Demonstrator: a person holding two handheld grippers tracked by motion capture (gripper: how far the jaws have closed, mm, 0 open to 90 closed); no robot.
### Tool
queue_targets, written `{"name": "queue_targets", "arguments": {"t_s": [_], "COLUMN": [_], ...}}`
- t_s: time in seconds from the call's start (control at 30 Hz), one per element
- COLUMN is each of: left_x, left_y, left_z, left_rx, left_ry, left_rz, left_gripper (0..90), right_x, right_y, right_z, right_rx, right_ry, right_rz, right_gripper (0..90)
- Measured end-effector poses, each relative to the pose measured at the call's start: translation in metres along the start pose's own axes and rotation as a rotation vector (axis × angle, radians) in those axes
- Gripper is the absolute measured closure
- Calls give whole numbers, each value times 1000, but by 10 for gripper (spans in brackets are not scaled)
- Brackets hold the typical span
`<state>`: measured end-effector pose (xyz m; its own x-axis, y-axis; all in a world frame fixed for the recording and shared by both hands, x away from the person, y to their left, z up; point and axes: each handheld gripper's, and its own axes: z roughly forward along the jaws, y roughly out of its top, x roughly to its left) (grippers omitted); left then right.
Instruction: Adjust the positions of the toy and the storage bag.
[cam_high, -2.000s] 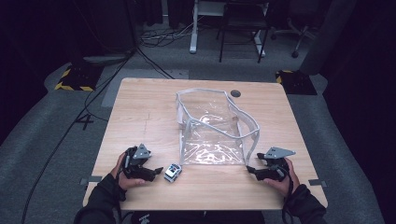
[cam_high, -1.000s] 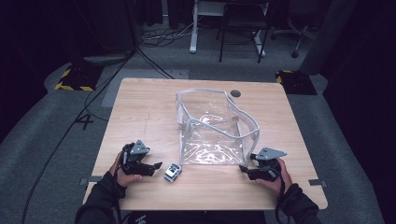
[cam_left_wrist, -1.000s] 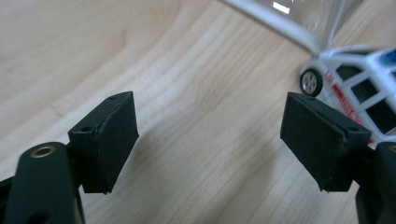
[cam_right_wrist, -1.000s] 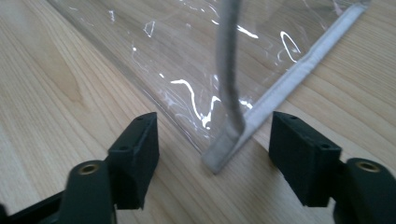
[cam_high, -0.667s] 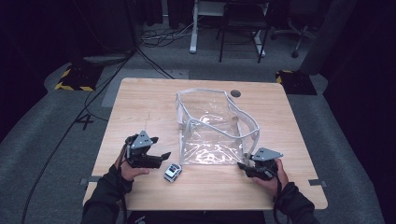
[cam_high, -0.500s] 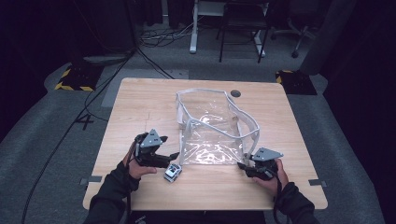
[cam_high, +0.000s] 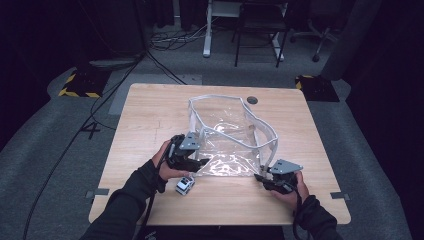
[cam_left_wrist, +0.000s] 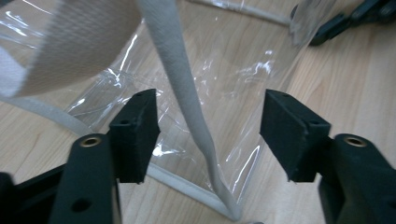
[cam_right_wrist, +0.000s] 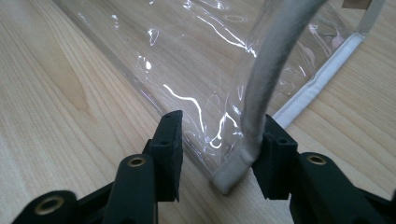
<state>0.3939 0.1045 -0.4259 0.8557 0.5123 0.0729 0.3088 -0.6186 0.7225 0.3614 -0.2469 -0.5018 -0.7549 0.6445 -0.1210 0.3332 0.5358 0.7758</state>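
1. Clear plastic bag (cam_high: 231, 136), white-trimmed, lies mid-table, its mouth kept open.
2. Left gripper (cam_left_wrist: 208, 133) jaws have just been closing around the white strap (cam_left_wrist: 180, 79), not yet pressing it.
3. Right gripper (cam_right_wrist: 219, 144) has been closing around the bag's near right corner (cam_right_wrist: 231, 175), apparently for steadying; a firm pinch cannot be confirmed.
4. Toy car (cam_high: 184, 185) waits near the left hand, probably for loading.

Dark long sleeves, black left hand-held gripper (cam_high: 200, 162) with grey three-cornered plate, brass-ringed screw holes, trailing cable

bare wood left, clear bag (cam_high: 231, 137) mid-table (toy car (cam_high: 184, 185) near edge)
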Motion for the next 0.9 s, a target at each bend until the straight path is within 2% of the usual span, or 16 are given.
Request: {"name": "queue_targets", "arguments": {"t_s": [0.03, 0.07, 0.1, 0.13, 0.2, 0.23, 0.3, 0.4, 0.43, 0.47, 0.57, 0.6, 0.67, 0.73, 0.77, 0.9], "left_x": [0, 1, 2, 3, 4, 7, 12, 17, 20, 22, 28, 30, 34, 37, 41, 48], "left_y": [1, 2, 3, 4, 5, 9, 12, 16, 18, 20, 25, 25, 27, 29, 30, 33], "left_z": [4, 6, 7, 9, 10, 13, 17, 24, 27, 29, 35, 37, 39, 44, 49, 55], "left_rx": [9, 27, 34, 32, 40, 40, 51, 89, 78, 76, 90, 92, 86, 106, 108, 117], "left_ry": [-10, -27, -27, -34, -40, -14, -10, -10, -4, 7, 22, 25, 28, 15, 40, 54], "left_rz": [-1, 0, -1, 17, 24, 28, 36, 13, 31, 33, 13, 4, 19, 5, -6, -28], "left_gripper": [439, 435, 432, 435, 484, 486, 525, 516, 513, 509, 510, 510, 510, 510, 510, 503], "right_x": [0, 0, -1, -1, -2, -3, -4, -7, -9, -11, -18, -20, -25, -28, -34, -45], "right_y": [0, 0, 0, 0, 0, 1, 2, 5, 5, 6, 8, 9, 11, 13, 16, 21], "right_z": [0, 0, -1, -1, -1, -1, 1, 4, 5, 6, 11, 11, 14, 16, 20, 28], "right_rx": [-1, -3, -4, -2, -6, 1, 6, 6, 9, 11, 2, 7, 15, 18, 24, 29], "right_ry": [3, 4, 7, 9, 7, 6, -2, -7, -7, -11, -25, -19, -29, -37, -58, -77], "right_rz": [-1, 1, 2, 6, 6, 10, 2, 9, 12, 15, 13, 26, 25, 21, 19, 35], "right_gripper": [589, 597, 604, 611, 620, 623, 630, 636, 639, 645, 650, 650, 650, 650, 650, 650]}}
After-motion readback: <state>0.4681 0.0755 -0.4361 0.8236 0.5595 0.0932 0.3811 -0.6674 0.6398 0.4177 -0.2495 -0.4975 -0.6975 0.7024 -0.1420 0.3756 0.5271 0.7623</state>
